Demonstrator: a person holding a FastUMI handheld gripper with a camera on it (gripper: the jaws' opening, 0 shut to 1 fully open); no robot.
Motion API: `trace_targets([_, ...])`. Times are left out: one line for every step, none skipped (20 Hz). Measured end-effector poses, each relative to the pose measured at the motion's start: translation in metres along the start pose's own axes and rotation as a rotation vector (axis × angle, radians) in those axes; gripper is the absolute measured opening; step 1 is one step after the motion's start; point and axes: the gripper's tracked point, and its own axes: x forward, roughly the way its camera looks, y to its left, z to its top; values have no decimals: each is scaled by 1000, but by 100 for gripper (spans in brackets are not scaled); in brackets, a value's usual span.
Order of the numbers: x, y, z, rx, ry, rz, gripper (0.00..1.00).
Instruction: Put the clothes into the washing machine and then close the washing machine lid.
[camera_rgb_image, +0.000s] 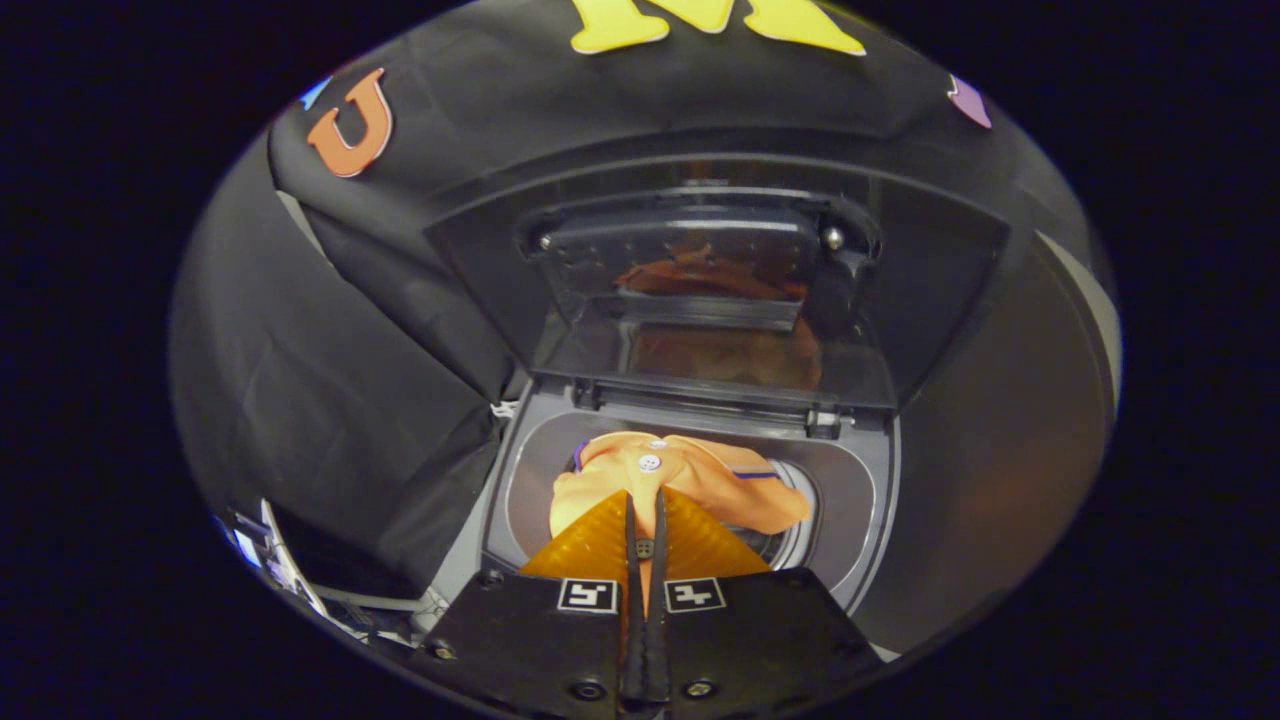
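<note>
Gripper view looks down along the two amber ribbed fingers (590, 545) of the gripper (645, 500), which are drawn together with only a thin dark slit between them; their tips pinch a fold of the orange garment with purple trim (700, 480), so the gripper is clenched on the cloth. That garment lies just ahead of and beneath the fingertips, bunched in the round opening of the dark grey top-loading washing machine (860, 500), spreading to the right of the fingers over the drum's pale rim. Beyond the fingers the machine's dark transparent lid (700, 300) stands raised and tilted back, an orange reflection showing in its panel. Black cloth (330, 400) drapes the wall to the left.
</note>
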Motion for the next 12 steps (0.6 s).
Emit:
trace_targets([6,-1,-4,7,4,-8,4])
trace_targets([12,-3,-5,10,5,-17,4])
trace_targets([21,-7,-8,17,12,-26,4])
trace_targets([26,-8,-11,24,14,-30,4])
trace_targets([31,-9,-13,30,12,-34,4])
trace_targets([37,-12,-16,32,15,-42,4])
trace_targets([42,-13,-19,34,18,-49,4])
trace_targets([47,-13,-20,34,22,-55,4])
trace_targets([52,-13,-22,37,24,-62,4])
trace_targets([56,-14,-24,42,28,-68,4])
trace_targets([61,-15,-26,46,35,-72,4])
trace_targets([67,-14,-30,49,46,-72,4])
